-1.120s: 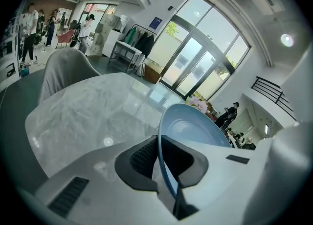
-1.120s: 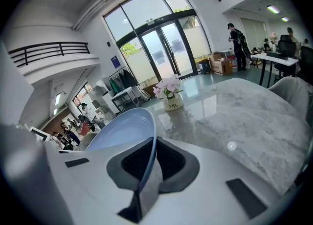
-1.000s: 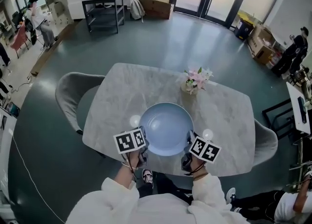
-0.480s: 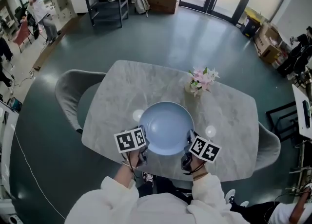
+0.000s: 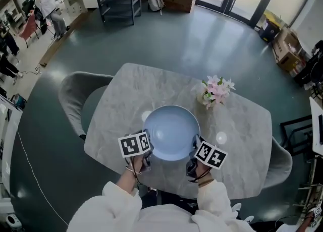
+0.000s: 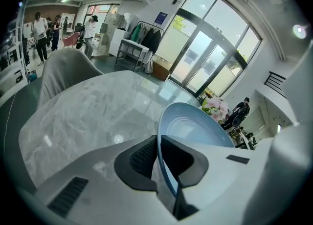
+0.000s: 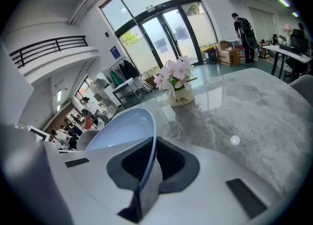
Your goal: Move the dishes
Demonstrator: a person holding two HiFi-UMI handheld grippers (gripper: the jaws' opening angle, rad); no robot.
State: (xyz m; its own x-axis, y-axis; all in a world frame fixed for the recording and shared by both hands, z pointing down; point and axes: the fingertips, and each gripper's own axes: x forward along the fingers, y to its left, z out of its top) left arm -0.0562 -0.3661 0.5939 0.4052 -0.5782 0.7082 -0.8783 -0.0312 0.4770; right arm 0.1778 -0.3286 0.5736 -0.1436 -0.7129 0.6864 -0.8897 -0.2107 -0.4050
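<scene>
A large pale-blue bowl [image 5: 171, 132] hangs over the near part of the grey marble table [image 5: 131, 95], held by both grippers. My left gripper [image 5: 147, 151] is shut on the bowl's left rim. My right gripper [image 5: 194, 154] is shut on its right rim. In the left gripper view the bowl [image 6: 193, 131] has its thin rim wedged between the dark pads [image 6: 142, 158] of the left gripper [image 6: 160, 163]. The right gripper view shows the bowl [image 7: 122, 131] with its rim pinched in the right gripper [image 7: 152, 163].
A small white pot of pink flowers [image 5: 216, 91] stands on the table beyond the bowl to the right; the pot of pink flowers [image 7: 179, 89] also shows in the right gripper view. Grey chairs sit at the table's left [image 5: 75, 100] and right [image 5: 281, 160]. People stand far off at the left.
The bowl and both grippers stay put in the head view while the table and flower pot slide to the right and down; the view has shifted relative to the room.
</scene>
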